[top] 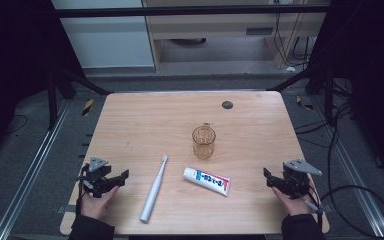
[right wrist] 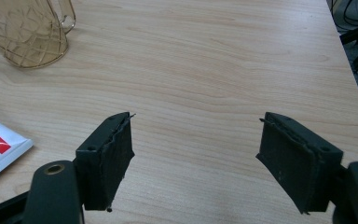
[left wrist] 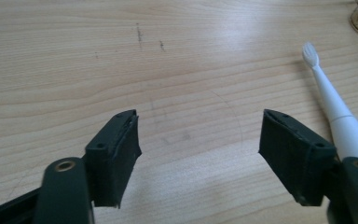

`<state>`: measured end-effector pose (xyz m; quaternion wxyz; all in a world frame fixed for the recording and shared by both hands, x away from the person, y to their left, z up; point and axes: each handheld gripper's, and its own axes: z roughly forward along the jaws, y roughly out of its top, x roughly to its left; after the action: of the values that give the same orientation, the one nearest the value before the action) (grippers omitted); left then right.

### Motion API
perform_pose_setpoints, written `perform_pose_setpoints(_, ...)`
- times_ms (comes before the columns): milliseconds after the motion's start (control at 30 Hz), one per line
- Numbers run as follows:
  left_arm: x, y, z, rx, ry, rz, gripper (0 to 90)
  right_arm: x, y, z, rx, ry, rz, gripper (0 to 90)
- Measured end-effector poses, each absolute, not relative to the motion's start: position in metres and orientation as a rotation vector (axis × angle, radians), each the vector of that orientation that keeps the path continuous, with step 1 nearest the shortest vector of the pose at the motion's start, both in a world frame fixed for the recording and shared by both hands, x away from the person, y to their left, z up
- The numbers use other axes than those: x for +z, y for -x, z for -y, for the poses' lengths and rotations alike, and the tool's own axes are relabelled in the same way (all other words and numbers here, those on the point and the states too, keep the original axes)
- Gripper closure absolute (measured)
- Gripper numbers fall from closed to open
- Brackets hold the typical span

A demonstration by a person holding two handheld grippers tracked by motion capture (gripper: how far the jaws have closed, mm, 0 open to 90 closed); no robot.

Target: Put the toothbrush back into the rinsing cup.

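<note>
Nearest the camera, at the table's (top: 130, 107) near left corner, the left gripper (top: 111, 179) rests with jaws spread, empty. Right of it lie a white electric toothbrush (top: 153, 189), then a toothpaste tube (top: 206, 181), with an amber glass mug (top: 203, 141) standing just beyond. Near right, the right gripper (top: 276, 179) gapes empty.

Each hand carries a black gripper. The left gripper (top: 121, 176) is a boxy black frame topped by a grey three-cornered plate, with a dark cable looping at its outer side. The right gripper (top: 267, 175) bears the same grey plate, and a black cable trails from it. In the gripper views each jaw is a thick black block faced with a rough, frayed-edged pad, fixed to a rounded arm with a brass-coloured eyelet. Both forearms wear dark sleeves.
</note>
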<state>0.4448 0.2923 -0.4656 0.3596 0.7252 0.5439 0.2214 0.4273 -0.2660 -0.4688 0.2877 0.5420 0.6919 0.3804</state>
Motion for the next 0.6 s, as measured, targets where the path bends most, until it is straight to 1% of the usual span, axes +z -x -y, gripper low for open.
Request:
perform_pose_setpoints(167,-0.461,-0.44,-0.287,0.552,-1.903,-1.371,34.7,-0.468,-0.427,0.265,1.022,-1.441,-1.851,26.1)
perform_pose_setpoints(233,-0.46,-0.437,-0.285,0.543,-1.908,-1.361,37.4,-0.468,-0.426,0.265,1.02,-1.44,-1.854,26.5)
perform_pose_setpoints(267,-0.459,-0.436,-0.284,0.533,-1.911,-1.356,40.1,-0.468,-0.425,0.264,1.023,-1.439,-1.855,26.7)
perform_pose_setpoints(333,-0.457,-0.434,-0.282,0.523,-1.923,-1.34,41.1,-0.467,-0.425,0.264,1.022,-1.438,-1.855,26.9)
perform_pose_setpoints(367,-0.456,-0.433,-0.281,0.521,-1.93,-1.332,43.7,-0.467,-0.425,0.264,1.02,-1.437,-1.854,27.1)
perform_pose_setpoints(467,-0.455,-0.431,-0.279,0.499,-1.939,-1.328,47.9,-0.467,-0.425,0.262,1.024,-1.438,-1.864,28.2)
perform_pose_setpoints(500,-0.455,-0.431,-0.278,0.49,-1.946,-1.322,47.9,-0.467,-0.425,0.262,1.024,-1.438,-1.864,28.2)
perform_pose_setpoints(600,-0.456,-0.431,-0.275,0.477,-1.985,-1.312,53.2,-0.468,-0.425,0.261,1.013,-1.428,-1.875,29.1)
